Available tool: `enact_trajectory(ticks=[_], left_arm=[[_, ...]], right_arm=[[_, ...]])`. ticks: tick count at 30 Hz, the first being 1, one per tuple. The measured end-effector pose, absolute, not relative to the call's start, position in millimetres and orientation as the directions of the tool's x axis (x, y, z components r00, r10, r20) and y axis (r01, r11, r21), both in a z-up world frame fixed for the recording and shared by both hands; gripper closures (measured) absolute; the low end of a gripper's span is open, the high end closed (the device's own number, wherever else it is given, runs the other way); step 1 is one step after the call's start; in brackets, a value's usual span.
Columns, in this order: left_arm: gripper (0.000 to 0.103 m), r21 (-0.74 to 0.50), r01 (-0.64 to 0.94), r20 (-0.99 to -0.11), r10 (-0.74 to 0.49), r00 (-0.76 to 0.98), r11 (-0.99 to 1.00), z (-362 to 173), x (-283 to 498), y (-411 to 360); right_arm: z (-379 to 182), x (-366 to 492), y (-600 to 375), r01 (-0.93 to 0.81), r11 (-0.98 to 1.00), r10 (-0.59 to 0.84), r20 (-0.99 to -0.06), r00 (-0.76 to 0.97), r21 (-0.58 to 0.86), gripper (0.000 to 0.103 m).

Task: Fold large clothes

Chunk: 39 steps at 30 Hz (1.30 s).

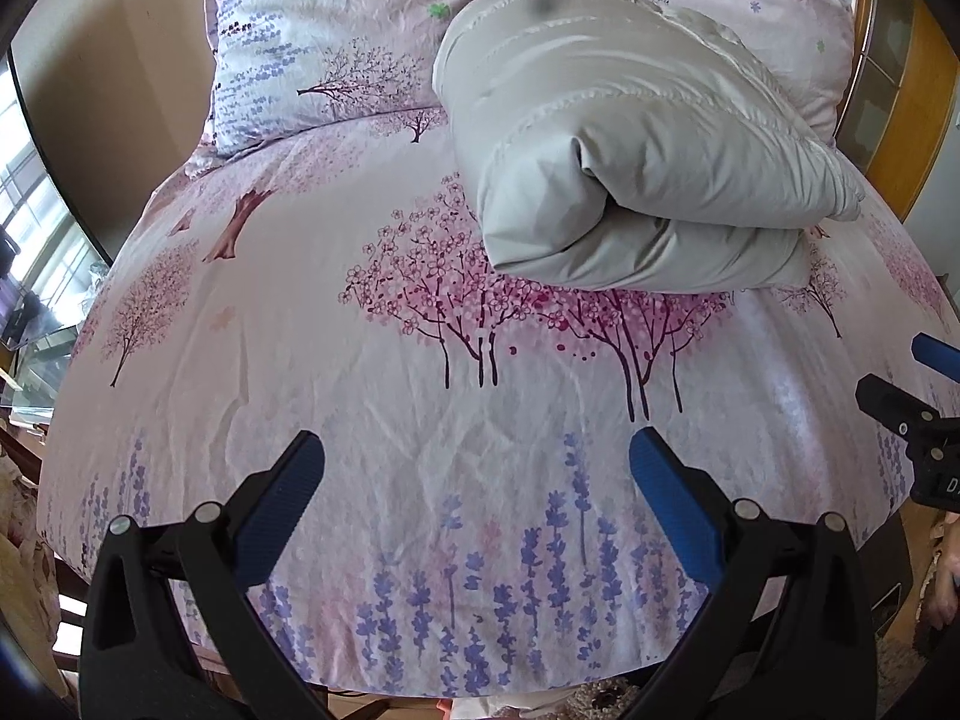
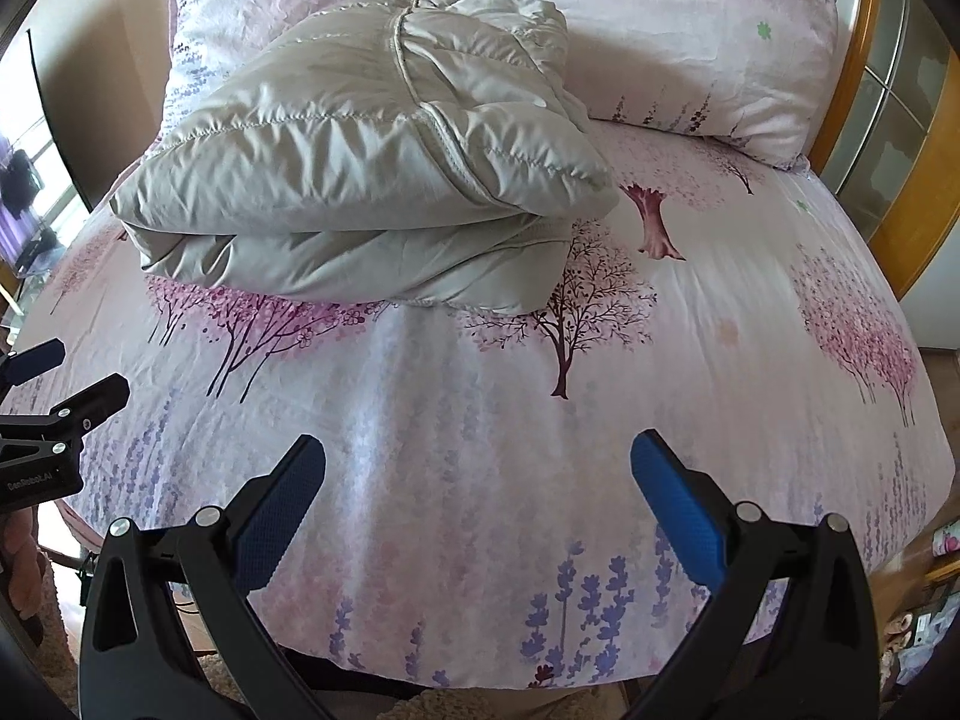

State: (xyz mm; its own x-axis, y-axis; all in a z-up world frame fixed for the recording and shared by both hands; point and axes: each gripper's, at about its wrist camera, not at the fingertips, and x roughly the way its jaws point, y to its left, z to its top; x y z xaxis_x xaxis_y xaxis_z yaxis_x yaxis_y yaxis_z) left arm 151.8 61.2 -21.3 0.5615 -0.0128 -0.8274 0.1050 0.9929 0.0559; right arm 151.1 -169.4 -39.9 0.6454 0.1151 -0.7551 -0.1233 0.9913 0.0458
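Note:
A light grey padded jacket (image 1: 630, 162) lies folded into a thick bundle on the bed, toward the pillows; it also shows in the right wrist view (image 2: 360, 168). My left gripper (image 1: 477, 468) is open and empty, held above the bedsheet well short of the jacket. My right gripper (image 2: 477, 468) is open and empty, also short of the jacket. The right gripper's fingers (image 1: 900, 408) show at the right edge of the left wrist view. The left gripper's fingers (image 2: 66, 396) show at the left edge of the right wrist view.
The bed (image 1: 300, 330) has a pink sheet printed with trees and lavender. Two matching pillows (image 1: 312, 42) (image 2: 690, 42) lie at its head. A wooden headboard frame (image 2: 864, 60) stands at the right. A window (image 1: 30, 228) is at the left.

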Motion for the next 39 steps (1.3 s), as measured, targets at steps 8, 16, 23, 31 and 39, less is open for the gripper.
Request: enact_trajectory(ticks=[8, 16, 23, 31, 39], left_arm=[[0.002, 0.063, 0.114, -0.827, -0.012, 0.562, 0.991, -22.1, 153.1, 59.1], [0.002, 0.067, 0.116, -0.828, -0.01, 0.56, 0.991, -23.7, 153.2, 57.0], [0.002, 0.067, 0.115, -0.827, -0.01, 0.561, 0.991, -23.8, 153.7, 57.6], [0.002, 0.064, 0.116, -0.828, -0.012, 0.56, 0.991, -23.9, 154.1, 56.8], [0.002, 0.064, 0.115, -0.828, -0.011, 0.561, 0.991, -24.0, 154.3, 56.9]], right_arm=[[-42.1, 152.8, -169.7, -0.125, 0.991, 0.114, -0.758, 0.642, 0.043, 0.001], [-44.9, 155.2, -168.8, -0.116, 0.992, 0.109, -0.763, 0.638, 0.045, 0.001], [-46.0, 155.5, -169.4, -0.114, 0.992, 0.108, -0.764, 0.636, 0.045, 0.001], [-47.2, 156.6, -169.9, -0.112, 0.993, 0.108, -0.765, 0.635, 0.047, 0.001], [-48.1, 157.5, -169.5, -0.11, 0.993, 0.107, -0.765, 0.635, 0.048, 0.001]])
